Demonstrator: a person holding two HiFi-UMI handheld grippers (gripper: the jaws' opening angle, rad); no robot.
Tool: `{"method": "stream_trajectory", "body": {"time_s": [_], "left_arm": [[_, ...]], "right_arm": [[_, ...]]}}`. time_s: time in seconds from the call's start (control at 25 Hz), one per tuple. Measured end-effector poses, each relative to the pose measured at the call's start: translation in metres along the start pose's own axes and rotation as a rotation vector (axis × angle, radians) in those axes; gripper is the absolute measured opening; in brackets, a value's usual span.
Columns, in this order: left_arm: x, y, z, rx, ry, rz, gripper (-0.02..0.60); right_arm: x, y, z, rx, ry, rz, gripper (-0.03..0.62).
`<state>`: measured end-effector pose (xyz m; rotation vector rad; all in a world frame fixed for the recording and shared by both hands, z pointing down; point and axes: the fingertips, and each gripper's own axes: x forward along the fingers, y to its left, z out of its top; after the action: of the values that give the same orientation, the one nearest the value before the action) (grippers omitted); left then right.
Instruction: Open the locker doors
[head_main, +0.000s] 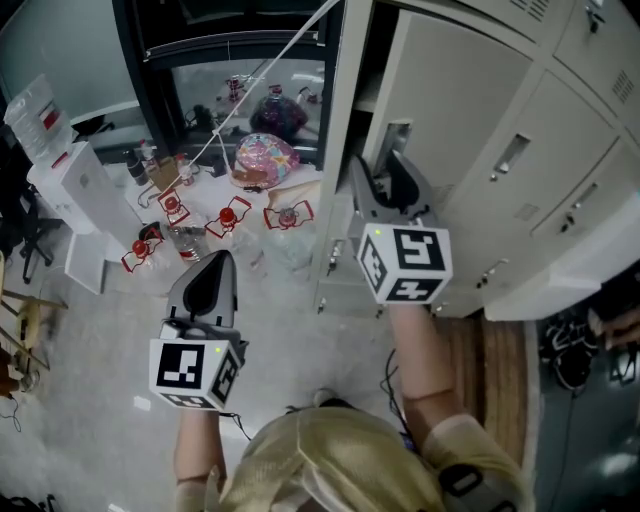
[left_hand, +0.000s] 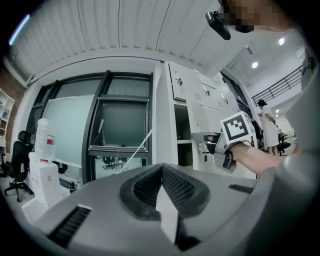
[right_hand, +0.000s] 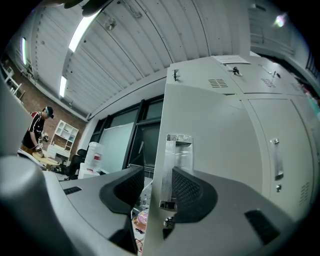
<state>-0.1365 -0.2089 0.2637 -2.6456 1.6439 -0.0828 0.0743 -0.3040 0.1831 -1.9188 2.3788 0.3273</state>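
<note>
Pale-grey steel locker door (head_main: 455, 95) stood partly swung out from the bank, with a dark gap of compartment showing beside its free edge. The free edge ran vertical. The recessed metal handle (right_hand: 178, 150) lay along it, long axis vertical too. The door face spread off to the person's right, so I judged the hinge to be on that side.

Right tongs (right_hand: 152, 185) were the nearer pair by far, sitting directly at the edge at handle height. They were moderately open and astride the edge: one jaw on the inner, open-air side, the other over the door's outer face. The outer pad looked to be against or just beside the handle recess. A thin sliver of background showed between the inner pad and the sheet, so I noted no firm clamp; more of a hook than a pinch.

Left tongs (head_main: 215, 270) were held low and well apart from the lockers, pointing out over the floor (head_main: 90, 400). Their jaws were closed together on nothing.

Neighbouring doors (head_main: 560, 130) to the right looked shut, handles untouched.

Judgement: the coming pull depends on the jaws straddling a vertical edge. Force should follow the door's arc, outward and round toward the hinge side. A straight tug could slip the outer pad off the shallow recess.
</note>
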Motion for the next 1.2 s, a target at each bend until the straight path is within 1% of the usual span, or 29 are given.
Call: {"method": "stream_trajectory", "body": {"time_s": [0.36, 0.52, 0.84, 1.2], "left_arm": [[0.001, -0.030, 0.004, -0.012, -0.021, -0.104, 0.005], [0.004, -0.039, 0.002, -0.027, -0.018, -0.148, 0.003], [0.012, -0.072, 0.003, -0.014, -0.035, -0.256, 0.003], [0.017, -0.099, 0.003, -0.013, -0.035, -0.332, 0.003]], "right_arm": [[-0.047, -0.012, 0.007, -0.023, 0.008, -0.046, 0.156], [-0.068, -0.021, 0.011, -0.018, 0.006, -0.064, 0.137], [-0.111, -0.044, 0.015, 0.014, 0.018, -0.104, 0.138], [-0.150, -0.069, 0.020, 0.022, 0.023, -0.144, 0.138]]}}
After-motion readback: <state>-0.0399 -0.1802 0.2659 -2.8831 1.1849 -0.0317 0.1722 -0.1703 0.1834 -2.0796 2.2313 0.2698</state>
